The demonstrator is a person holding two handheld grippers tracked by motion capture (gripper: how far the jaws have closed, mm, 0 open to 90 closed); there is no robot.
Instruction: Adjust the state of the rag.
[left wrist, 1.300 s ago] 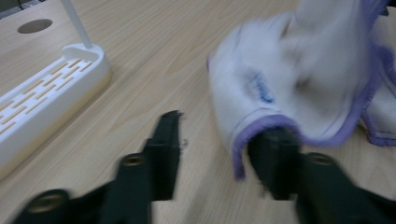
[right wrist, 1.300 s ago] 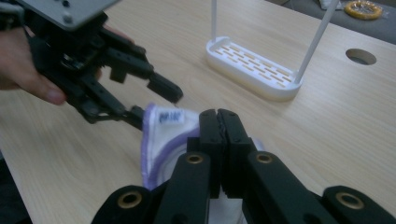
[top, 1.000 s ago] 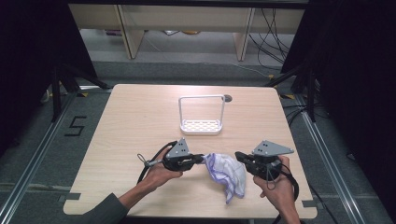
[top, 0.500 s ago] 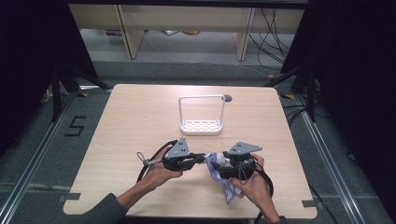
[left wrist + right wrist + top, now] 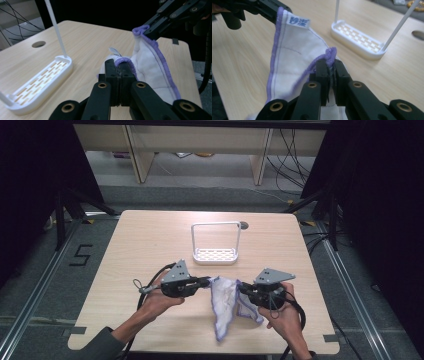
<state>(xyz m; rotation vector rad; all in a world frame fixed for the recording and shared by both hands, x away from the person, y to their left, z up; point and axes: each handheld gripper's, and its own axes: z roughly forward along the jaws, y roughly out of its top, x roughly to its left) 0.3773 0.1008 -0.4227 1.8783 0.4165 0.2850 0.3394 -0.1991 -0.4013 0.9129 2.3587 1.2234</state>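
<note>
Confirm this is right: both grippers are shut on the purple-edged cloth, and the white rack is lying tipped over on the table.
Not quite. The white rack stands upright on the table, as the high view shows. Both the left gripper and right gripper are shut on the cloth.

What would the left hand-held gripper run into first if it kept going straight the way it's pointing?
Probably the right hand-held gripper. The left hand-held gripper, shut on the cloth, points across the table at it, with just the held cloth between them. Depth is hard to judge, so it might pass just beside it.

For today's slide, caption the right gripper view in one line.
Right tongs pinch the purple-edged cloth; white rack behind.
</note>
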